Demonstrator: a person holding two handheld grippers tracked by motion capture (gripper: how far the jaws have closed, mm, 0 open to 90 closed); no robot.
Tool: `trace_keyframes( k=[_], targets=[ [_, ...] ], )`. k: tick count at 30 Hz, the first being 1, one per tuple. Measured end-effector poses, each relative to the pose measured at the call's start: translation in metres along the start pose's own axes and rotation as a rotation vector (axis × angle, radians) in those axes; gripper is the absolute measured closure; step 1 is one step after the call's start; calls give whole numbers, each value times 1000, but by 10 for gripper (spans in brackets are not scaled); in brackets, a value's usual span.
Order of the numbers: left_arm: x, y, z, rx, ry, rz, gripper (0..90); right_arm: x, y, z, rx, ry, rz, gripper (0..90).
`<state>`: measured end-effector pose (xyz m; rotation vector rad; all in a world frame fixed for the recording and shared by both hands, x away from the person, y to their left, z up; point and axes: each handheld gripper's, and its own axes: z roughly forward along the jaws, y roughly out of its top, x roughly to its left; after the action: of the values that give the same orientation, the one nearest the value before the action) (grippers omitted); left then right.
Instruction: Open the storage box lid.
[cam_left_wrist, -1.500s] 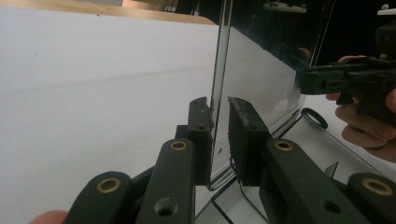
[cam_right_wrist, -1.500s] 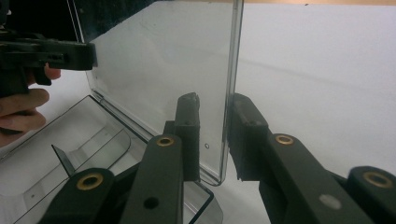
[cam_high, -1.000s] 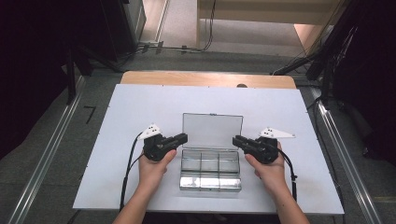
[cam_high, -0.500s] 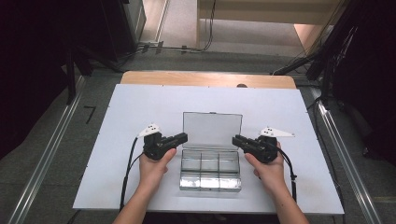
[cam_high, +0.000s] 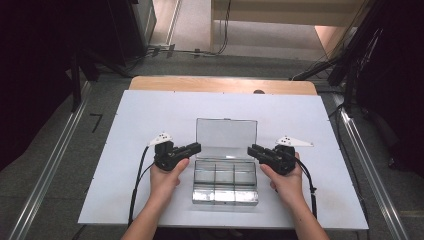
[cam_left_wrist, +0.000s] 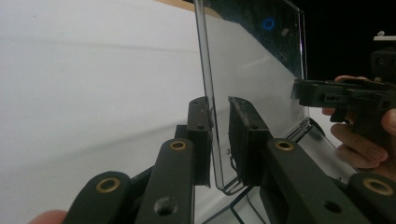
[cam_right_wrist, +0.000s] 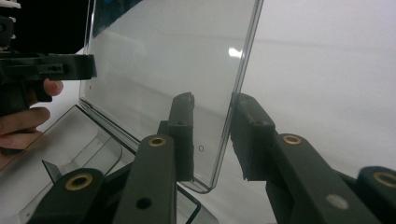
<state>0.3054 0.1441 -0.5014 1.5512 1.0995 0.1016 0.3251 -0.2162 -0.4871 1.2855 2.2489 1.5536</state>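
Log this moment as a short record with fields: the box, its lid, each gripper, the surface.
box: clear plastic compartment box, near the table's front edge
lid: clear hinged lid, standing upright
left gripper: left gripper straddles the lid's edge; jaws have just been opening, gaps visible at the pads
right gripper: right gripper straddles the opposite edge; jaws have just been opening, not pressing
surface: white tabletop

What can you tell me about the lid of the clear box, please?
The lid is a clear, thin plastic panel with rounded corners, hinged at the far edge of the box and standing upright, open. The left gripper and right gripper straddle its two side edges; their jaws have just been opening, with gaps beside the panel.
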Motion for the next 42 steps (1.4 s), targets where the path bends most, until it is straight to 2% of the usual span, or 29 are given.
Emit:
trace_keyframes(
  k=[6, 9, 27, 38, 42],
  targets=[
    [2, -2, 2, 16, 14, -19, 768, -1, -2, 4, 19, -11, 22, 642],
    [1, -2, 3, 22, 17, -22, 762, 0, -2, 4, 23, -20, 12, 628],
    [4, -4, 6, 69, 37, -43, 675, 0, -6, 10, 59, -37, 27, 510],
    [2, -6, 8, 97, 41, -33, 619, 0, -7, 12, 75, -31, 46, 457],
    [2, -6, 9, 105, 45, -32, 569, -1, -7, 13, 79, -32, 51, 424]
  ],
)
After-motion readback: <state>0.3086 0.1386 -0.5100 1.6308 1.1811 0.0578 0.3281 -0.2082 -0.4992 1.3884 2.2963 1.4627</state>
